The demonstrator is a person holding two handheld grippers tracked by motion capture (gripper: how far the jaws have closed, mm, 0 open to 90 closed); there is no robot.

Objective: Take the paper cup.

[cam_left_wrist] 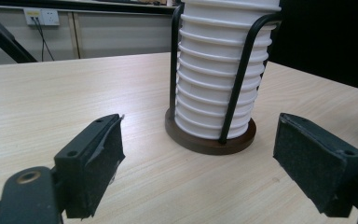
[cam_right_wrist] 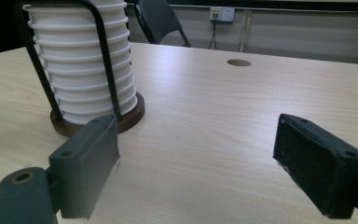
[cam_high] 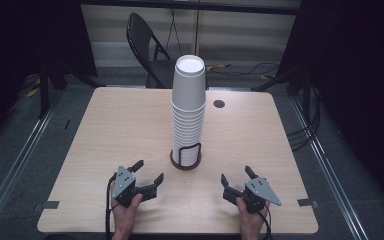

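A tall stack of white paper cups (cam_high: 188,107) stands upside down near the middle of the light wooden tabletop (cam_high: 115,130), seated in a holder (cam_high: 185,161) — a round dark base with black wire hoops rising around the lowest cups. In the left gripper view the stack (cam_left_wrist: 216,74) and its holder (cam_left_wrist: 209,140) lie ahead, slightly right of centre; in the right gripper view the stack (cam_right_wrist: 81,60) and holder (cam_right_wrist: 98,122) lie ahead at the left.

The left gripper (cam_high: 150,171) rests low over the near edge of the tabletop, left of the holder and apart from it, its jaws spread wide with nothing between them. The right gripper (cam_high: 236,177) sits on the other side, likewise apart from the holder — jaws wide, bare tabletop between them. Each gripper is held by a hand entering from the near edge: left hand (cam_high: 125,209), right hand (cam_high: 252,216).

Beyond the tabletop stands a dark folding chair (cam_high: 147,50). A round cable hole (cam_high: 219,104) marks the far part of the tabletop, right of the stack.
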